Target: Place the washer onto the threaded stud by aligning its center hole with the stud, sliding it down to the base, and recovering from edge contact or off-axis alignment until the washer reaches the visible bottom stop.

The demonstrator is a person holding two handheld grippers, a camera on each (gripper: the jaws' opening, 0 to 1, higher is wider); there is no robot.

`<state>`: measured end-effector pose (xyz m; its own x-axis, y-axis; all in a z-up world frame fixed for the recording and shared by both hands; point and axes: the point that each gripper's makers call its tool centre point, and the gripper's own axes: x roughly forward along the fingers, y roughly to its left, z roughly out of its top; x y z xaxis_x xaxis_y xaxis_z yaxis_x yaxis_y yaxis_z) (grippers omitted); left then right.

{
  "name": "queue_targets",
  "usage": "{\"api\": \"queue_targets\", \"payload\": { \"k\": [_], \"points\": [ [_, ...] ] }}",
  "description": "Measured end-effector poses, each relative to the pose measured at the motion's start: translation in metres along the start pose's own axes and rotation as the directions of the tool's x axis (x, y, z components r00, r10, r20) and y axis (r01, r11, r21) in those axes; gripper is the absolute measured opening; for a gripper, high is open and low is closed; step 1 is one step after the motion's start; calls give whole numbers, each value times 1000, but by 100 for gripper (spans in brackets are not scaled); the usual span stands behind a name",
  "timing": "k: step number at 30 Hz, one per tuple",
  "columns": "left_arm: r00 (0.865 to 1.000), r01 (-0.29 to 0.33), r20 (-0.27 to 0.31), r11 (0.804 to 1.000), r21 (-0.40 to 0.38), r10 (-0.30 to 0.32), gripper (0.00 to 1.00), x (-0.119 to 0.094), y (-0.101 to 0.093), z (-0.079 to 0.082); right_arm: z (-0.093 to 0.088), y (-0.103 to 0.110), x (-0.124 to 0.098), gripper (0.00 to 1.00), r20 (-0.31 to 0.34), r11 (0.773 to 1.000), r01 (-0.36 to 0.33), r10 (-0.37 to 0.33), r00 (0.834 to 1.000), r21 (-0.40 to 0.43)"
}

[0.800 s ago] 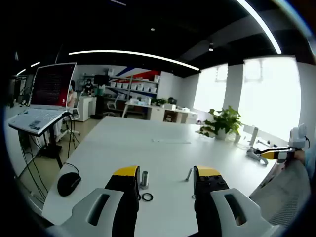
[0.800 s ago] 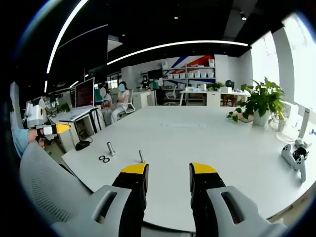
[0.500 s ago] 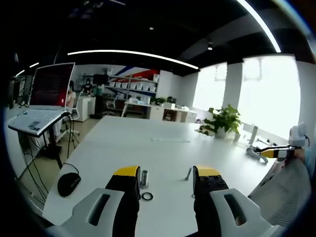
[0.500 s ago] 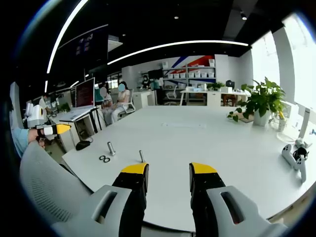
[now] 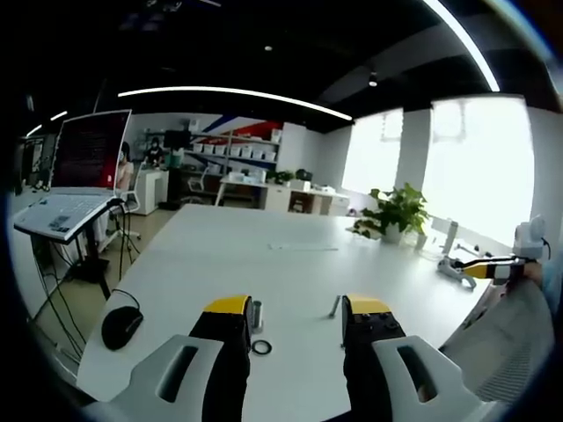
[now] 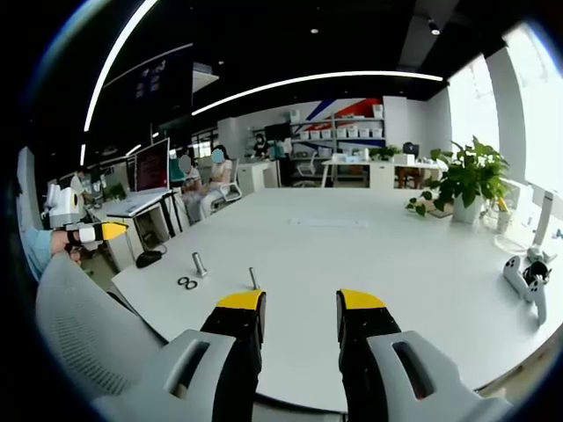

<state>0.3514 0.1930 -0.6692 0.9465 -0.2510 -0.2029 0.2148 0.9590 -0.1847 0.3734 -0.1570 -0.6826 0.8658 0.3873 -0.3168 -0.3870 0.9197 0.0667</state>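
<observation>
Two small black washers (image 6: 186,283) lie side by side on the white table (image 6: 369,246); one washer (image 5: 261,346) shows beside my left jaw. Just behind them stands a short metal cylinder (image 5: 256,315) (image 6: 199,263). A thin threaded stud (image 5: 335,306) (image 6: 253,278) stands a little tilted to their right. My left gripper (image 5: 297,308) hovers open just short of these parts, nothing between its jaws. My right gripper (image 6: 300,301) is open too, held back near the table's edge, the stud just beyond its left jaw. Each gripper appears at the other view's edge (image 5: 493,268) (image 6: 88,233).
A black mouse (image 5: 121,327) lies at the table's left corner, beside a laptop (image 5: 70,207) on a stand. A potted plant (image 6: 466,180) and a white device (image 6: 526,277) sit far right. A grey mesh chair back (image 6: 88,325) stands between the grippers.
The left gripper view has shifted very slightly. Nothing on the table has moved and both grippers stay open.
</observation>
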Motion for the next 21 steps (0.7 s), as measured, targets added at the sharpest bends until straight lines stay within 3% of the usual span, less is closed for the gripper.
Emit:
{"api": "queue_targets", "payload": {
  "k": [21],
  "points": [
    [1000,9,-11,1000,-9,-9,35,0,-2,-2,-2,1,0,33,-9,1000,-8,8,1000,3]
  ]
}}
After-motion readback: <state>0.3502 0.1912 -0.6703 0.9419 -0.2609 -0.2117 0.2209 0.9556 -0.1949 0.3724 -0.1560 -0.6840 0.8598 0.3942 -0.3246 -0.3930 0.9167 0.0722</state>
